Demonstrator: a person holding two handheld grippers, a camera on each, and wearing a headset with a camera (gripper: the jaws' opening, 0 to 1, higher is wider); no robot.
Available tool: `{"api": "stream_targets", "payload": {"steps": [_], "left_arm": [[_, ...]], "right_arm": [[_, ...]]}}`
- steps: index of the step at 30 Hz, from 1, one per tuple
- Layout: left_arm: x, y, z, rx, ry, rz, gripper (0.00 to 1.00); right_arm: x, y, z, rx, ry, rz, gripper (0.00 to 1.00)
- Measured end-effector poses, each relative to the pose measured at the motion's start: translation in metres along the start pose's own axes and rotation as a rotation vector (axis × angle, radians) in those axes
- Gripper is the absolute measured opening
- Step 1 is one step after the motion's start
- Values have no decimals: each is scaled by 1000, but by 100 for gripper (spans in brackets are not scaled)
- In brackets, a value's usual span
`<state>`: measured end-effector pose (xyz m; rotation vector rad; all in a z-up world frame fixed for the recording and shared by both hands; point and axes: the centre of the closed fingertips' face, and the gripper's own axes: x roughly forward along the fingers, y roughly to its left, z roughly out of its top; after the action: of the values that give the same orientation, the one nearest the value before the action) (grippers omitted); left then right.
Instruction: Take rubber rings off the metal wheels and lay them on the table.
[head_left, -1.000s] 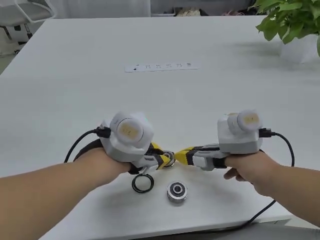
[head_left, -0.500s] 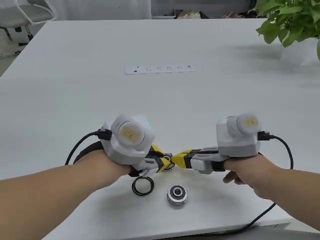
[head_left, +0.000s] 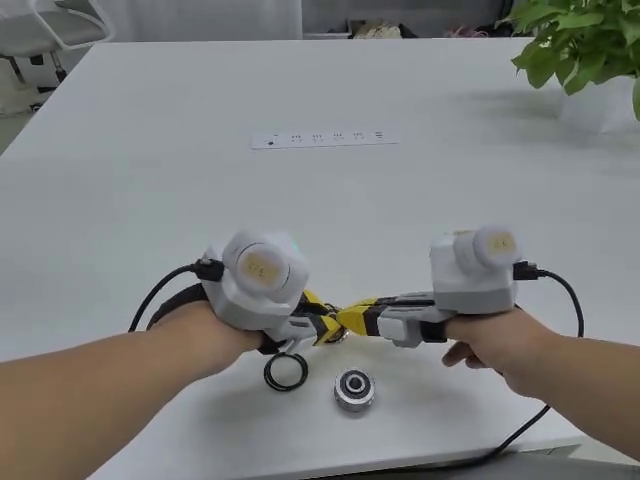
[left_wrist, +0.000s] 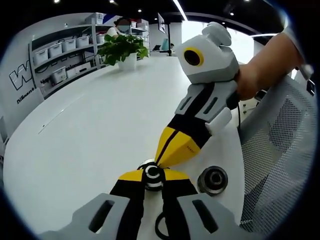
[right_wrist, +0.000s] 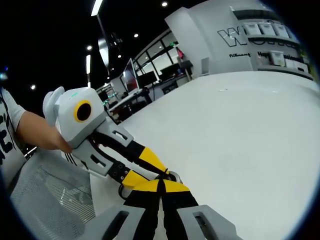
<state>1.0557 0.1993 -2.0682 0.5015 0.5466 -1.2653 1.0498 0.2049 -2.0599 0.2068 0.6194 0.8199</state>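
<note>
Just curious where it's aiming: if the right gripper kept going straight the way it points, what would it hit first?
The small metal wheel with a black rubber ring, clamped in the left gripper; the tips of the right gripper seem right against it.

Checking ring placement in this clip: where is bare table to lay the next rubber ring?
Bare: the wide stretch between the power strip and the left claw and right claw, plus the left side of the table. Crowded: the near edge, where a rubber ring and a metal wheel lie below them.
</note>
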Motion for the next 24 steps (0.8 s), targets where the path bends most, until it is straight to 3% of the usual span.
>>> {"api": "stream_targets", "payload": {"steps": [6,16,21,24], "left_arm": [[0,1,0,-1,0,8,8],[-1,1,1,-66,-4,-17,9],[-3,1,0,-52,12,-28,9],[-7,0,4,-55,-1,-36,10]], "right_arm": [[-2,-4,-1,-23,2,-9,0],[-4,-5,-1,-76,1,-10,0],[-5,-5,-2,-100,8,-10,0],[-6,-6,-2,-105,8,-10,0]]}}
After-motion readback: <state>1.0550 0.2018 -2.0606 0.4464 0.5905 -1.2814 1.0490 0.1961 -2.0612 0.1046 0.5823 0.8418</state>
